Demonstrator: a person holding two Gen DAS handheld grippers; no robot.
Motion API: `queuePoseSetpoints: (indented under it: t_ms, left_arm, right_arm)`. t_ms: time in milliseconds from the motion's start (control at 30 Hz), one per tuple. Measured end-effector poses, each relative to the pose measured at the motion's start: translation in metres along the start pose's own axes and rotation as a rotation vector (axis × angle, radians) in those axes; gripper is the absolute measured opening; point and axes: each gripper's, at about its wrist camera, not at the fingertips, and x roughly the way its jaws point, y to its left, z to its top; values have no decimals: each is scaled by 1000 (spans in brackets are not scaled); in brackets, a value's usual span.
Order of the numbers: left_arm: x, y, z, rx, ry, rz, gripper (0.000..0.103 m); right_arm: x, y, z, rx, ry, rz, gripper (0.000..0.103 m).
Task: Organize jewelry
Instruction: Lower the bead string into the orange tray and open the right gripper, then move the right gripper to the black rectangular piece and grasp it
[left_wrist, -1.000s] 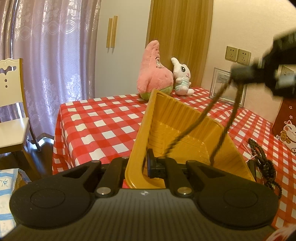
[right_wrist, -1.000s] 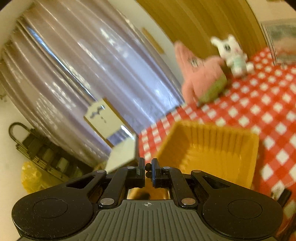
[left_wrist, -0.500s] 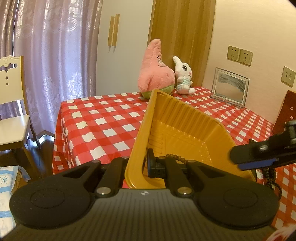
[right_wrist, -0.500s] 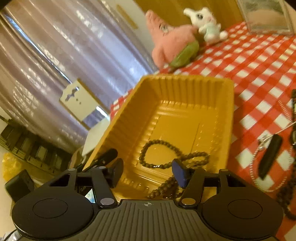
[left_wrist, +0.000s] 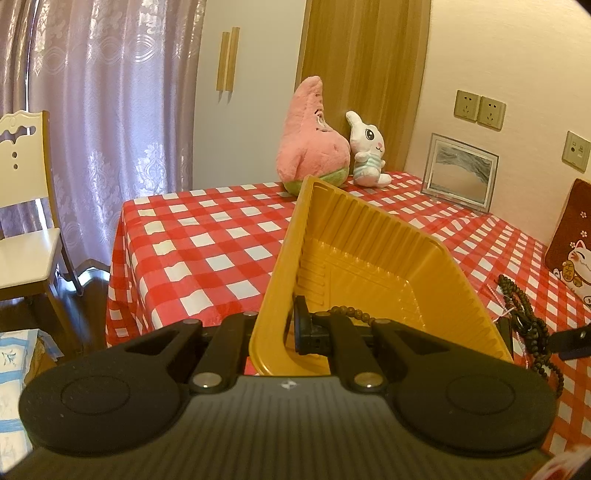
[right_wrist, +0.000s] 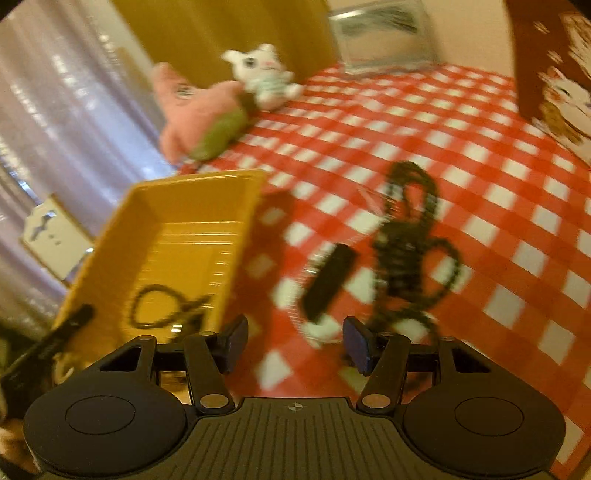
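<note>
Jewelry is split between two places right now: one brown bead strand (right_wrist: 166, 308) lies coiled on the floor of the yellow tray (left_wrist: 369, 236), while a dark tangle of beaded necklaces (right_wrist: 410, 243) sits out on the red-checked surface (left_wrist: 207, 236) just beside the tray's right wall, with a flat black oblong piece (right_wrist: 327, 282) lying next to it. A thin pale chain seems to loop around that black piece, though the right wrist view is too blurred to be sure.

The left tool (left_wrist: 275, 326) is clamped narrow on the tray's near rim, one finger outside the wall and one inside, holding the tray tipped up off the surface at its near end. The right tool (right_wrist: 291, 341) is spread wide and carries nothing; it points down at the surface, roughly over the black piece and the near end of the dark tangle.

My reading is that one strand is already put away and the step in hand is reaching for the next piece. The next move calls for bringing the wide tool down over either the black piece or a bunched part of the bead tangle, closing on it, and lifting it over the tray wall. The strands look interlaced, so a pinch on one may drag others along. The tray needs to stay steady in the left tool while that happens.

Two plush toys (left_wrist: 317, 140) and a picture frame (left_wrist: 460, 171) stand well apart at the far end.
</note>
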Motion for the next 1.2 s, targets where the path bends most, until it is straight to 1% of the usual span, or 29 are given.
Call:
queuePoseSetpoints:
  t_ms: [100, 233, 300, 367, 533, 667, 900, 1067, 1200]
  left_arm:
    - [0, 1, 0, 2, 1, 0, 6]
    - [0, 1, 0, 2, 1, 0, 6]
    - [0, 1, 0, 2, 1, 1, 6]
    - [0, 1, 0, 2, 0, 0, 6]
    - [2, 2, 2, -1, -1, -1, 7]
    - [2, 2, 3, -3, -3, -3, 7]
    - [2, 1, 4, -2, -3, -3, 7]
    - [3, 1, 4, -2, -2, -3, 7]
    - [3, 1, 4, -2, -3, -3, 7]
  right_arm:
    - [5, -7, 2, -4, 7, -39, 58]
    - [22, -1, 9, -15, 2, -67, 58]
    - [31, 3, 13, -26, 0, -79, 54]
    - [43, 8, 17, -42, -2, -95, 48]
    - [66, 12, 24, -40, 16, -159, 42]
    - [74, 9, 26, -10, 22, -181, 38]
    - [83, 8, 29, -23, 23, -213, 36]
    - [89, 12, 31, -70, 24, -235, 35]
    - [93, 16, 29, -139, 20, -258, 35]
